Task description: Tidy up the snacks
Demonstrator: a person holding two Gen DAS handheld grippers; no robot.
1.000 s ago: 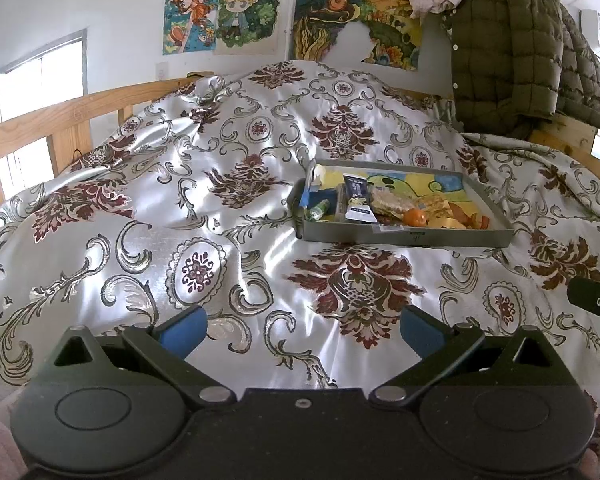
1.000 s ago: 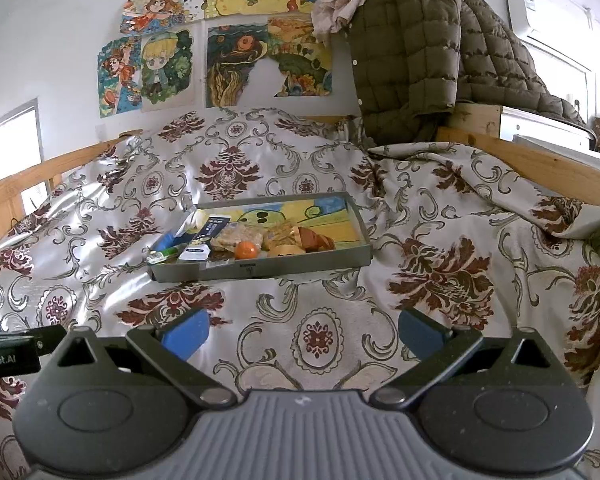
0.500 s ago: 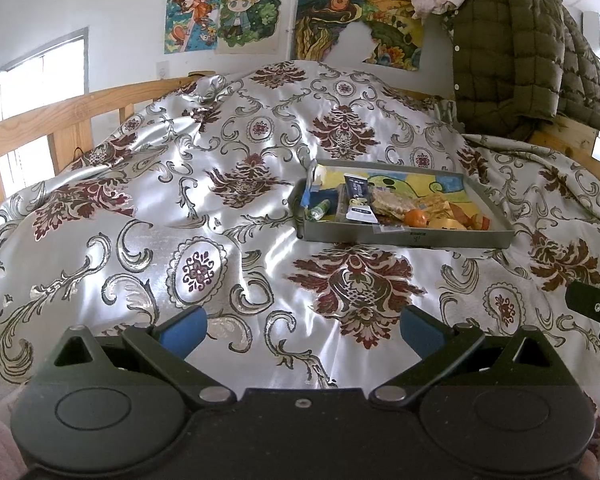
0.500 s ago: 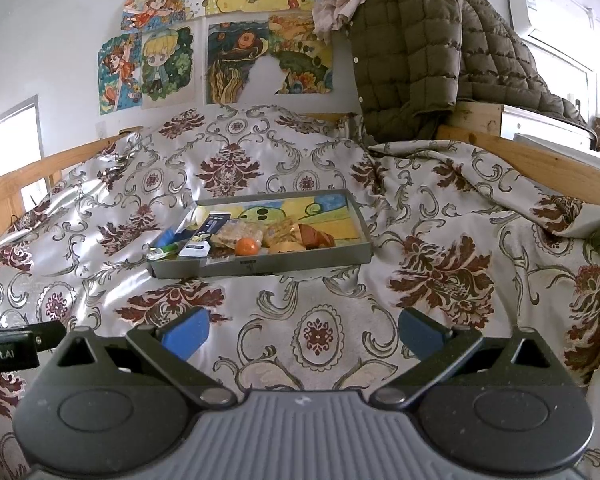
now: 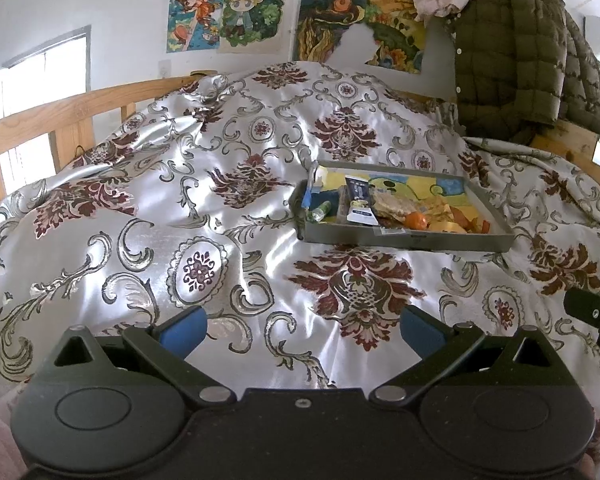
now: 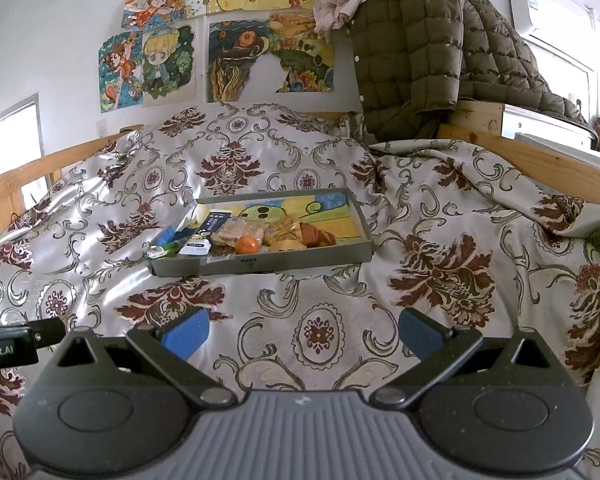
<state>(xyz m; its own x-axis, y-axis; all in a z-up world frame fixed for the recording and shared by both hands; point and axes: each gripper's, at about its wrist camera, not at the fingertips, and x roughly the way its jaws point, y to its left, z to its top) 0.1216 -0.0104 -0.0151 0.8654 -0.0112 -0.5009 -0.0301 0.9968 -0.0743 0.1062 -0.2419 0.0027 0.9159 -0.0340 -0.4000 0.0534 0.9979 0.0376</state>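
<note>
A grey tray (image 5: 404, 239) (image 6: 260, 265) with a colourful picture bottom sits on the patterned bedspread. It holds several snacks: a small orange (image 5: 416, 221) (image 6: 247, 245), a dark blue packet (image 5: 358, 196) (image 6: 214, 222), a green tube (image 5: 321, 212) (image 6: 165, 249), clear-wrapped biscuits (image 6: 236, 229) and orange-brown pieces (image 6: 316, 236). My left gripper (image 5: 302, 326) is open and empty, well in front of the tray and to its left. My right gripper (image 6: 304, 330) is open and empty, in front of the tray.
The silvery floral bedspread (image 5: 204, 216) covers the bed in folds. A wooden bed rail (image 5: 52, 120) runs along the left and another rail (image 6: 540, 164) along the right. An olive quilted jacket (image 6: 428, 52) hangs at the back right. Posters (image 6: 160, 64) cover the wall.
Both views have tilted down a little, so the tray sits slightly higher in the frames. Both grippers stay open and empty. The tray and snacks have not moved.
</note>
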